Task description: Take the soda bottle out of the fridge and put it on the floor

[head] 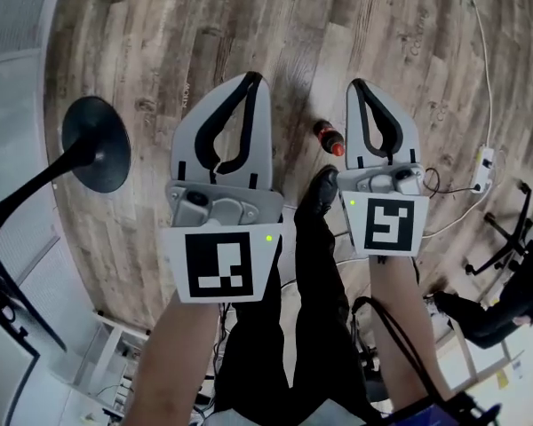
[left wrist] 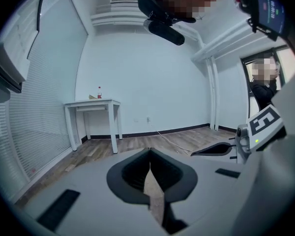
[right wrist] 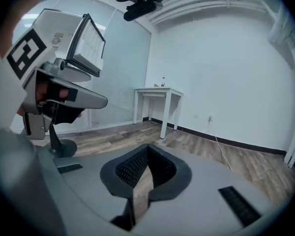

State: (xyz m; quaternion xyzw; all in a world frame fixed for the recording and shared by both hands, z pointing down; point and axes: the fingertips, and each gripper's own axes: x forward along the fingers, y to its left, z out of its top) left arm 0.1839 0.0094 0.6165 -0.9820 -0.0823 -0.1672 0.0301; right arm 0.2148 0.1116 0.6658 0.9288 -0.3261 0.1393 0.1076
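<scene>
The soda bottle [head: 330, 138], dark with a red cap, rests on the wooden floor far below, and nothing touches it. In the head view it shows between my two grippers. My left gripper [head: 253, 77] is held high above the floor, its tips meeting with nothing between them; they also touch in the left gripper view [left wrist: 150, 152]. My right gripper [head: 355, 84] is likewise shut and empty, tips together [right wrist: 147, 147]. Both point out across the room, a little below level. The fridge is in no view.
A black round stand base [head: 98, 142] sits on the floor at the left. A power strip [head: 486, 161] with cables lies at the right, near chair legs [head: 506, 238]. A white table [left wrist: 93, 105] stands by the far wall. The person's shoe [head: 322, 190] is just below the bottle.
</scene>
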